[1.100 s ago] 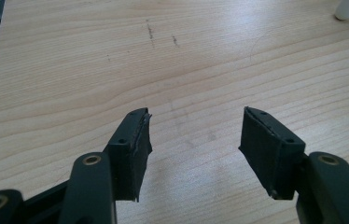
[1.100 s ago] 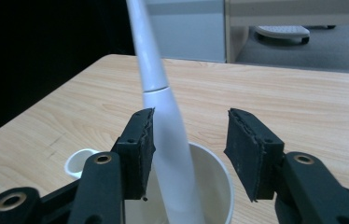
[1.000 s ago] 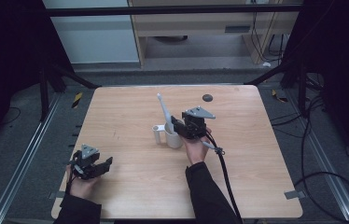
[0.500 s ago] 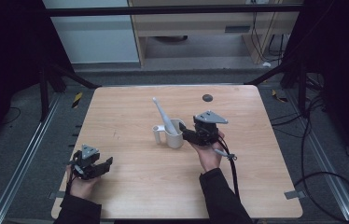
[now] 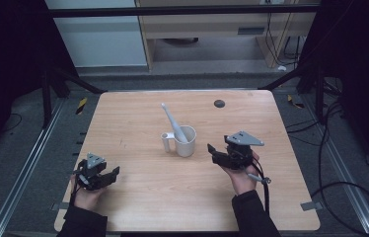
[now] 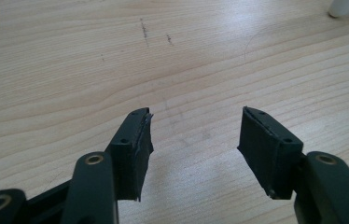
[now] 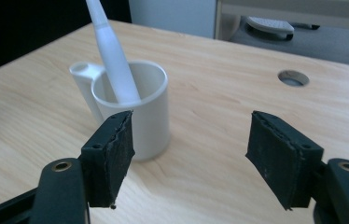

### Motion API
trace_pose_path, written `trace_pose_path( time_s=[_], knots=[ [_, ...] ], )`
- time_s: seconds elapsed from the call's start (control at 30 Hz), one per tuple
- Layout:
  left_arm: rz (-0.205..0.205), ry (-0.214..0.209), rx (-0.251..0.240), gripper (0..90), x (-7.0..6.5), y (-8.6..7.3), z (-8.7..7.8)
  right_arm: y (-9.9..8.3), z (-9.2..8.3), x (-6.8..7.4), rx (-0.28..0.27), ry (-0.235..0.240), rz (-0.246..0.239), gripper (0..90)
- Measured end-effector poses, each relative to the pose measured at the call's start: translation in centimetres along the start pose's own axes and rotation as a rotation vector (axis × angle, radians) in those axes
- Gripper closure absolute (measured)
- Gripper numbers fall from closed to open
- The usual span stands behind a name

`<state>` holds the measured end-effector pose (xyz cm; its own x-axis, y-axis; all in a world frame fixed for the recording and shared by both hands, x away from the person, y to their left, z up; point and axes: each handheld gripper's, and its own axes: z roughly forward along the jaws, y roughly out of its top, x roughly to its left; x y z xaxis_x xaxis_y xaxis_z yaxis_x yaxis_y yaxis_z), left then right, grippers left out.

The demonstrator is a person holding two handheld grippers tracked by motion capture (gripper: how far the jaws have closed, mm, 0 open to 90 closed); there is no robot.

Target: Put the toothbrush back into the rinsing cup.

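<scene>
I see the white cup (image 5: 186, 140) near the middle of the worktop (image 5: 138, 197), with the white toothbrush-like wand (image 5: 171, 121) standing in it. Against the earlier frames, the cup and wand sit where they were, but my right gripper (image 5: 213, 151) has drawn back from the cup toward the right side of the worktop; a second ago it was right against the cup's wall. Its fingers have just been opening and now stand wide with nothing between them. In the right gripper view the cup (image 7: 140, 109) sits just beyond the left finger (image 7: 109, 156), apart from it.

The wand's long axis runs slanted, not upright: its thick lower end rests inside the cup and its thin upper end leans up and away toward the far left of the worktop in the high view. In the right gripper view the wand (image 7: 112, 60) rises from the cup's inside and tilts to the upper left, out of the top of the frame.

The cup is plain white, round, open-topped, with a small tube-shaped side holder (image 5: 166, 142) joined to its left wall. The wand is white, smooth, tapering toward its top.

My left gripper (image 5: 104, 177) rests low at the near left corner, well apart from the cup, as before. Its fingers have just been closing a little, yet they stand wide over bare wood (image 6: 196, 70), holding nothing.

A dark round hole (image 5: 219, 103) lies in the worktop beyond the cup.
</scene>
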<state>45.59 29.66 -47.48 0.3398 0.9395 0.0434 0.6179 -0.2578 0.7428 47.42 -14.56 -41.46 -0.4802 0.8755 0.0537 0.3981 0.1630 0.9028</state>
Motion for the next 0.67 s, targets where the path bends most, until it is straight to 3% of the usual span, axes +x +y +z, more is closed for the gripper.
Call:
trace_pose_path(
  time_s=[0.17, 0.47, 0.67],
  knots=[
    [0.005, -0.005, 0.002, 46.6, -0.1, 0.0, 0.0, -2.0, -1.6, -1.3, 0.02, -0.027, -0.012, 30.8],
    [0.008, -0.001, 0.006, 47.4, -0.1, 0.0, 0.0, -5.1, -4.2, -3.8, 0.045, -0.08, 0.019, 29.7],
    [0.009, 0.005, 0.007, 45.8, 0.0, -0.1, 0.1, -7.2, -5.3, -5.1, 0.096, -0.102, 0.03, 28.2]
  ],
)
